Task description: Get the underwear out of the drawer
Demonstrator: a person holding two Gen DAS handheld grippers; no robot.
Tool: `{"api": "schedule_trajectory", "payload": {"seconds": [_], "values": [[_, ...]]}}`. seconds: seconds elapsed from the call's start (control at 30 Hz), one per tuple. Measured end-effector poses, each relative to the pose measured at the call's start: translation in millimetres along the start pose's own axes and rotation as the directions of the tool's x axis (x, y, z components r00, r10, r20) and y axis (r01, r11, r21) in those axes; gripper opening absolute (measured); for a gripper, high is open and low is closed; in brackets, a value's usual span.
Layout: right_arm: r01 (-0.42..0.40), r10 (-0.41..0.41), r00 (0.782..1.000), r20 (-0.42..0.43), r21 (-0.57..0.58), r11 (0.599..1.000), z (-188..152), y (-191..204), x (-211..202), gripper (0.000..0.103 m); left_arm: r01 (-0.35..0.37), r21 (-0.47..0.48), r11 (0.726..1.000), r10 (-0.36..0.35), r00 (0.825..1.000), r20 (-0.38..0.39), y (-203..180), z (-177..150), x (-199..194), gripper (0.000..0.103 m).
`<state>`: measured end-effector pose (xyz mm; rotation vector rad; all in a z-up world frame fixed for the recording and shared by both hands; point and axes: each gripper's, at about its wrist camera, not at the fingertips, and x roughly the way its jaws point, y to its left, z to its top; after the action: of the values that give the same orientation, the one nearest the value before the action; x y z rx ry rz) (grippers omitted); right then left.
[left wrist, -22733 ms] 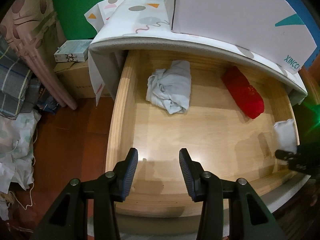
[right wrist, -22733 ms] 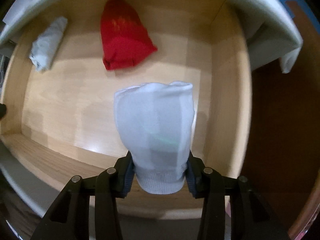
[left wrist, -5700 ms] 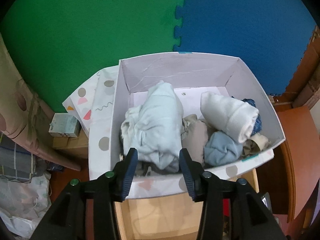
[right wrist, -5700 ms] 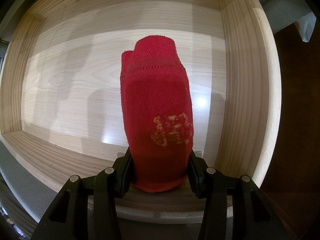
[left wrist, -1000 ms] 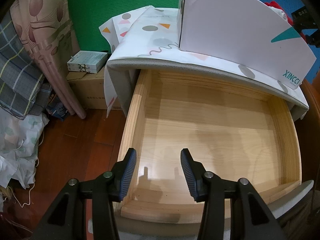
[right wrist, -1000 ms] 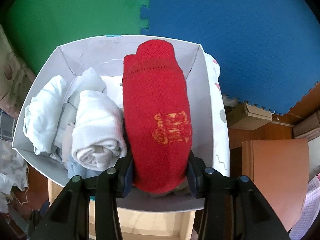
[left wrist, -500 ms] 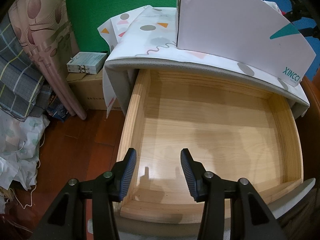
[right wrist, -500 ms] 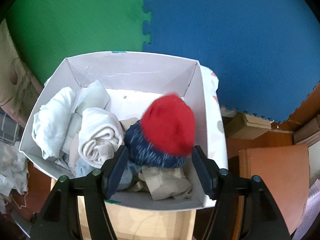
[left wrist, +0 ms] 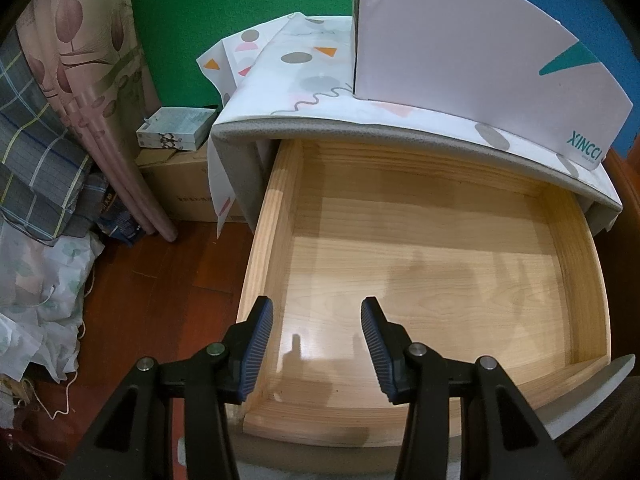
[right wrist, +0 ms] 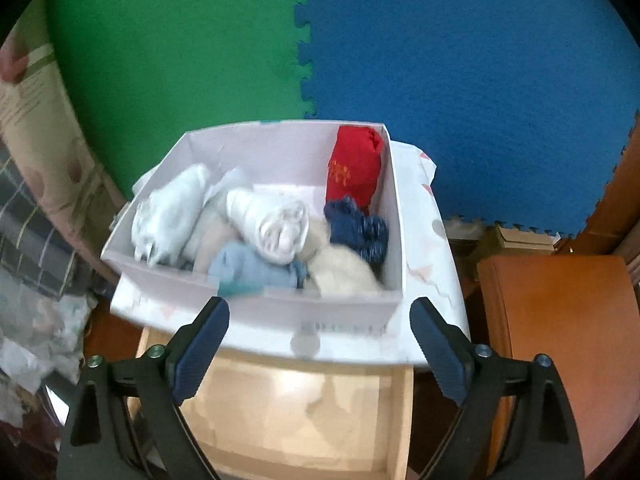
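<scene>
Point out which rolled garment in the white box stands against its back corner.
The red roll, propped in the far right corner of the white box; the others are pale or navy and lie nearer the front.

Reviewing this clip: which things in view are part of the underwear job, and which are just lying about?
Part of the job:
- wooden drawer, no garments visible in it
- white box on the cabinet top
- red roll in the box's far right corner
- white roll
- right tongs, opening, nothing between them

Lying about:
- small carton
- plaid fabric
- foam wall mats

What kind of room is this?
Probably a bedroom: there's a pulled-out wooden drawer, a box of rolled underwear on top, and curtains with piled fabric beside it.
</scene>
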<state>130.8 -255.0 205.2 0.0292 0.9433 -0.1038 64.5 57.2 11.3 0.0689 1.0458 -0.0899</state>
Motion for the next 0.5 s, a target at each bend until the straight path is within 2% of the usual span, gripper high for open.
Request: {"api": "schedule_trajectory", "payload": {"seconds": [0.2,0.37,0.5], "values": [[0.018,-0.018,1.0,0.005,-0.009,1.0,-60.6,4.5,-8.8,0.098,-0.017,0.014,1.0,0.017,0.999,0.029,-1.8,-2.4,-8.0,0.047],[0.042,-0.041,0.999,-0.034,0.031,0.999,-116.2,7.4,3.1,0.099,-0.025,0.023,0.999,0.024,0.998,0.056,-2.5,-5.0,-15.7,0.047],[0.061,-0.06,0.997,-0.051,0.005,0.998,-150.2,20.0,15.4,0.099,-0.021,0.023,1.0,0.02,0.998,0.068,-3.9,-7.9,-20.7,0.047]]}}
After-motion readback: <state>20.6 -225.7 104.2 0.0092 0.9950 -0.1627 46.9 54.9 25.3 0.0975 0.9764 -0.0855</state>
